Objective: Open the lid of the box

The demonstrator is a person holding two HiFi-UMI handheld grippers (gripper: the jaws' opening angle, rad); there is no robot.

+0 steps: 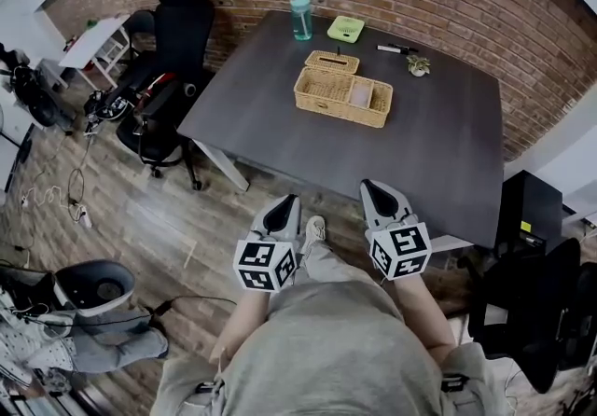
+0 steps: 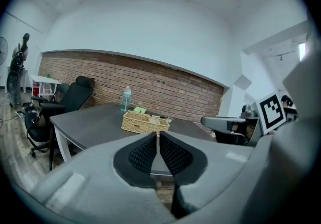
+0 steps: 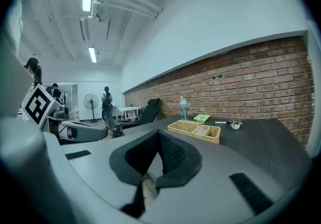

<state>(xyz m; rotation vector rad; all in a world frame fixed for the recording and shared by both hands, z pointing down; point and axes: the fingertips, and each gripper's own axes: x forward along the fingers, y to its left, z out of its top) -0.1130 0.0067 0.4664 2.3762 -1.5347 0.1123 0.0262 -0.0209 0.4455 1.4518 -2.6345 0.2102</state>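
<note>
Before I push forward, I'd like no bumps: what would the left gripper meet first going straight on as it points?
The left gripper, shut and empty, aims at the basket. Tilted slightly down, it would probably touch the table first, in front of the basket. Depth is unclear.

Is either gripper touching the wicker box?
No, the left gripper and right gripper hang well short of the wicker box, with bare table between.

One wicker box [image 1: 326, 92], one bottle [image 1: 299, 13], one pen [image 1: 396, 48] (black), one table [image 1: 438, 144].
</note>
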